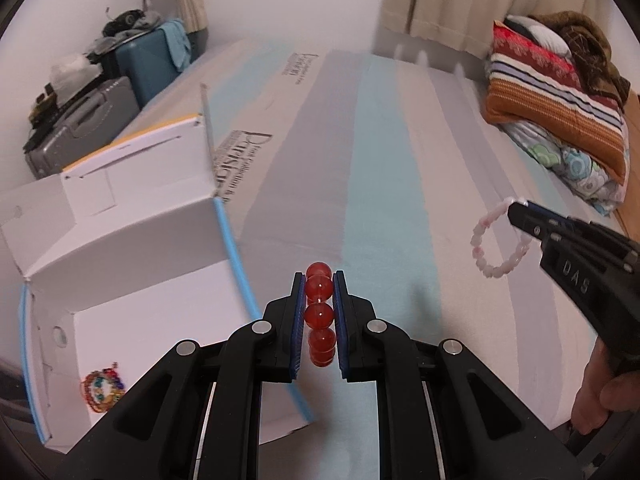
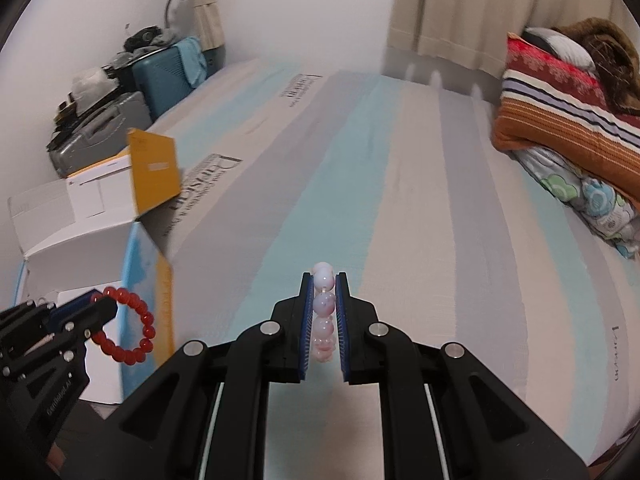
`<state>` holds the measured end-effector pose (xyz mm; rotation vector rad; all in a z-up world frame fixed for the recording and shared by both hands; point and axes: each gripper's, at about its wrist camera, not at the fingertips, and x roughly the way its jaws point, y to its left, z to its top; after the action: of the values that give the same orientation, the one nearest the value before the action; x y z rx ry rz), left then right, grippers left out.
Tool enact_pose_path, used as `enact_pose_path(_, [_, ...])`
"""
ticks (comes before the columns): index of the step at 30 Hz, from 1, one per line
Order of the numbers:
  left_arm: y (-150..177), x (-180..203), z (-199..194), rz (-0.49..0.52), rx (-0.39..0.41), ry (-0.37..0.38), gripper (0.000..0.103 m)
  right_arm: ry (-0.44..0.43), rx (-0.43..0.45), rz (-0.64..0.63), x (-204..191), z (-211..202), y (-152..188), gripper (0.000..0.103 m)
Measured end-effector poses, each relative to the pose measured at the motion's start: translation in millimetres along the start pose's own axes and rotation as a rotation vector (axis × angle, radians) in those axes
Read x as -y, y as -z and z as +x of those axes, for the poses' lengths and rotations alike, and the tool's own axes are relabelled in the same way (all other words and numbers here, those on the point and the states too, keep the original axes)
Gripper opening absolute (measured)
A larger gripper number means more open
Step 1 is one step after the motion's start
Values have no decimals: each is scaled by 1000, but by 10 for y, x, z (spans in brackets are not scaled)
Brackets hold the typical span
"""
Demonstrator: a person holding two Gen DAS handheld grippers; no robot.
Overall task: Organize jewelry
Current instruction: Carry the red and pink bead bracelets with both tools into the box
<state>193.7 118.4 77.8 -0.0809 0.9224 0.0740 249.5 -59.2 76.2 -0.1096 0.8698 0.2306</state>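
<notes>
My left gripper [image 1: 319,280] is shut on a red bead bracelet [image 1: 320,316], whose beads run in a line between the blue pads. In the right wrist view that bracelet [image 2: 130,330] hangs as a ring from the left gripper [image 2: 102,310] beside the open white box [image 2: 80,240]. My right gripper [image 2: 324,280] is shut on a pale pink bead bracelet [image 2: 324,312]. From the left wrist camera the pink bracelet [image 1: 498,240] dangles from the right gripper [image 1: 518,210], above the striped bed. Inside the white box [image 1: 132,280] lies a multicoloured beaded piece [image 1: 102,386].
The striped bed cover [image 1: 380,168] stretches ahead. Folded blankets [image 1: 556,92] are stacked at the far right. Suitcases and clutter [image 1: 100,92] stand by the wall at the left. A hand [image 1: 600,388] holds the right gripper's handle. The box's yellow flap [image 2: 156,168] stands up.
</notes>
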Motion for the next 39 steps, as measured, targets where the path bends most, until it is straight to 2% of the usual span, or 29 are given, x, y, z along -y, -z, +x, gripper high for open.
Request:
enact_pose_path(8, [63,-462,-204,-36,18,-36,13,-55,12,-41,-521,-119,-21,10])
enact_pose_path(25, [482,-1758,-490,-174,2,-145,13,-186,8,-122,-1625,-349,39,10])
enact_pose_path(31, [679,-2073,-507,-209,-17,-173,13,-221,-35,-162,-1983,-260,185,10])
enact_pose_path(39, [978,-2357,-312,-259,-79,-185,13,-239,-128,-209,-2297,5,409,10])
